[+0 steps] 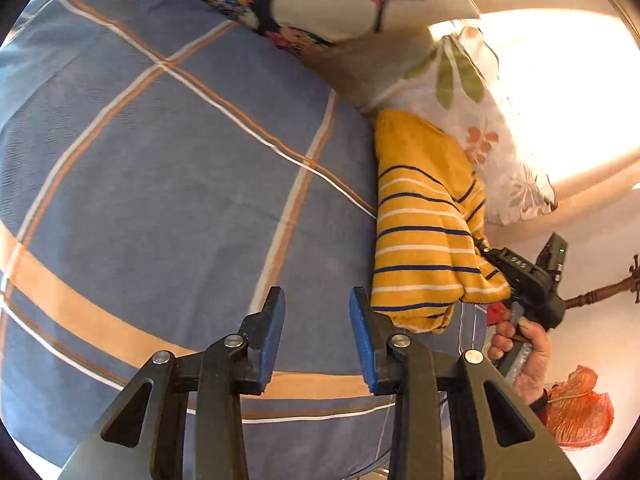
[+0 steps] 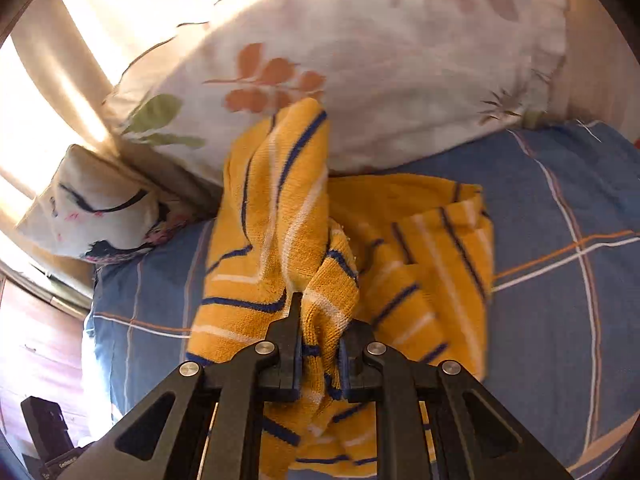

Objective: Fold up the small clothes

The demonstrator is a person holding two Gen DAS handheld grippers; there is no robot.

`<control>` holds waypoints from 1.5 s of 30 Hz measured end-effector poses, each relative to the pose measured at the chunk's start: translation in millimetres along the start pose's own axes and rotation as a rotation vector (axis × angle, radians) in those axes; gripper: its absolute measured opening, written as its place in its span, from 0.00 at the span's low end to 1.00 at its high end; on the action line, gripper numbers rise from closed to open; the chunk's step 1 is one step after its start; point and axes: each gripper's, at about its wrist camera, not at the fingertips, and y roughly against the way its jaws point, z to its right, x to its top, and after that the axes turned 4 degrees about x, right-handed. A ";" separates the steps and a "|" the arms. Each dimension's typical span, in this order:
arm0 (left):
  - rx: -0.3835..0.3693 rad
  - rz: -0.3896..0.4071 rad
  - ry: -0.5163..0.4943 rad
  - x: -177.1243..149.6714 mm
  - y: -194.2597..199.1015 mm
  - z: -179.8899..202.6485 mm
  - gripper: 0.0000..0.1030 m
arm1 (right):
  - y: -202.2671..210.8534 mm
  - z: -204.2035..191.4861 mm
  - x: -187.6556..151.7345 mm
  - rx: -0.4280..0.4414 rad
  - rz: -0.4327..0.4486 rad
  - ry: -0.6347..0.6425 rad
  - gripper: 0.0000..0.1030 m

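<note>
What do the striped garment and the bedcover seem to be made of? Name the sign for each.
Striped garment: a soft knit, probably cotton or a blend; ribbed loops show, and it bunches in the right hand-held gripper. Bedcover: thin, matte woven cloth, apparently cotton; fine flat weave.

Plaid bedspread [image 1: 160,200] bears striped garment [image 1: 420,232], pillows [image 2: 380,60].

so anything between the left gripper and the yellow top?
Nothing visible. The left gripper is open over bare blue checked sheet, and the top lies just to its right with only sheet between. The right gripper already grips the top's far edge; the floral pillow sits beyond it.
</note>
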 end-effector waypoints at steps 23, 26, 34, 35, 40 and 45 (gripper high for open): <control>0.100 -0.024 -0.215 26.6 -88.6 145.5 0.40 | 52.8 150.7 -7.9 0.076 0.022 -0.083 0.51; 0.091 -0.022 -0.192 28.7 -90.8 144.2 0.41 | 59.3 125.1 -10.7 0.200 0.036 -0.041 0.51; 0.075 -0.049 -0.252 13.5 -102.9 166.2 0.42 | -0.9 73.2 7.2 0.148 -0.086 0.007 0.48; 0.065 -0.050 -0.285 9.7 -104.9 175.1 0.42 | -15.4 74.8 8.0 0.183 -0.119 -0.010 0.37; 0.047 -0.084 -0.376 -4.0 -131.4 211.5 0.43 | -13.3 92.0 24.0 0.362 -0.079 -0.080 0.10; 0.081 -0.164 -0.385 -12.2 -180.8 218.6 0.43 | -7.8 116.3 37.8 0.254 -0.035 -0.115 0.09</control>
